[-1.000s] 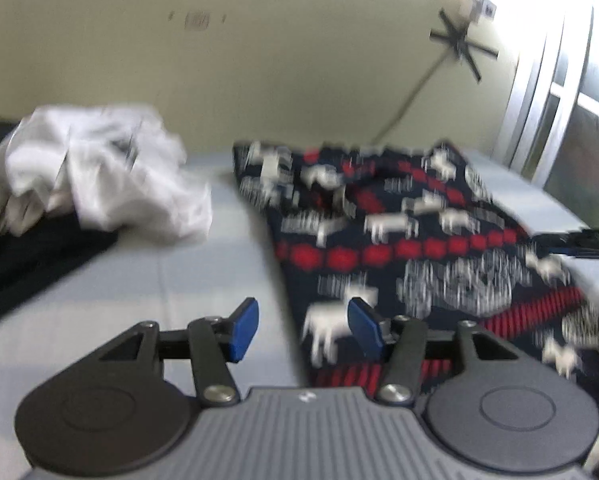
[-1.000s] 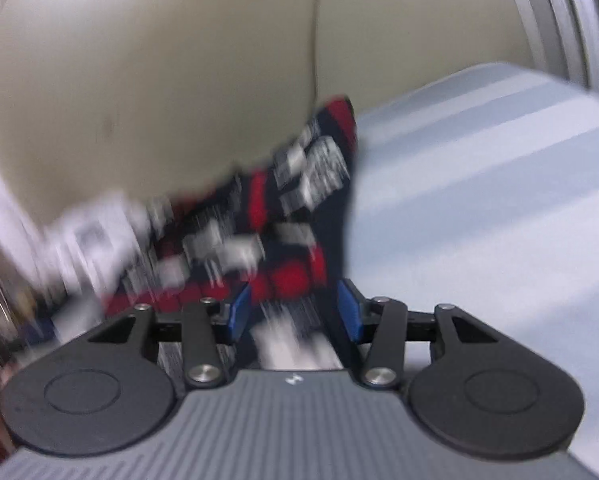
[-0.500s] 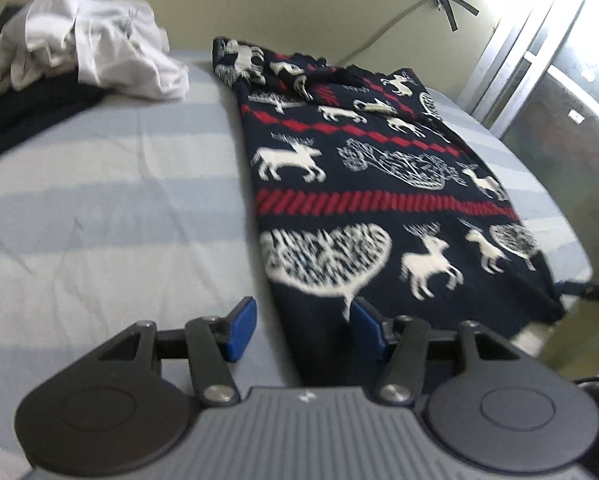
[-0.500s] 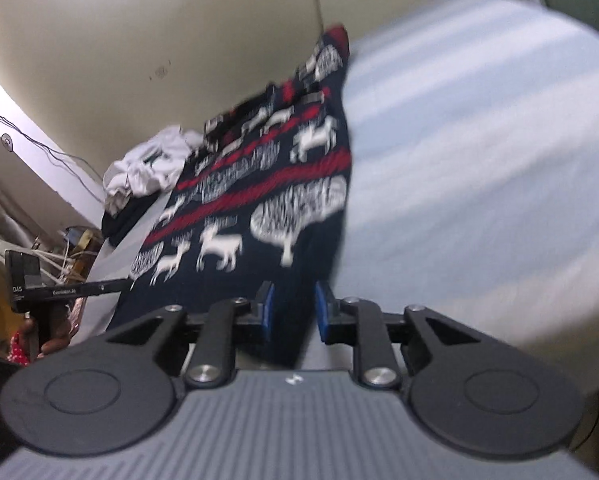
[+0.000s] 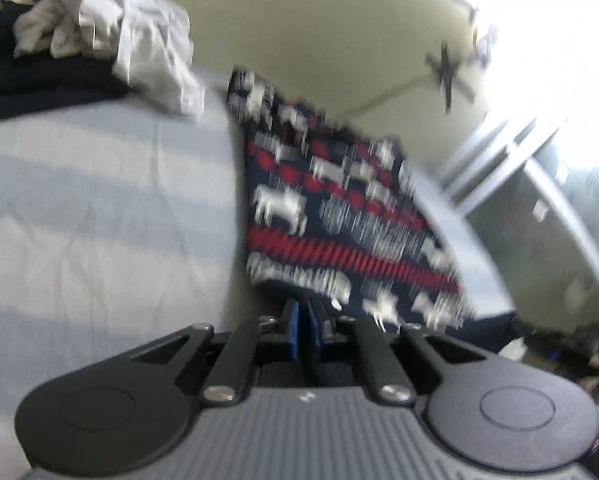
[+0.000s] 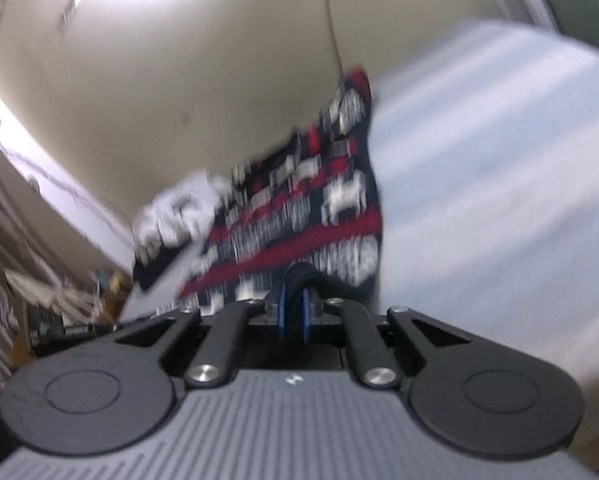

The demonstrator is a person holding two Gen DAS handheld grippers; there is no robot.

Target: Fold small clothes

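Navy sweater (image 5: pixel 331 216) with white reindeer and red bands stretches away across a bed sheet (image 5: pixel 99 216) striped pale blue and white, its near hem caught at both corners. The left gripper (image 5: pixel 304 332) has its blue pads closed tight on the hem directly ahead of it, dark fabric pinched between them. The right gripper (image 6: pixel 294 312) is likewise clamped on a bunched fold of the same hem, the sweater (image 6: pixel 319 208) running up and away from its fingertips toward the far wall. Beyond the sweater's far left corner, a crumpled white garment (image 5: pixel 139 40) sits on dark clothing (image 5: pixel 31 76). Both views are motion-blurred.
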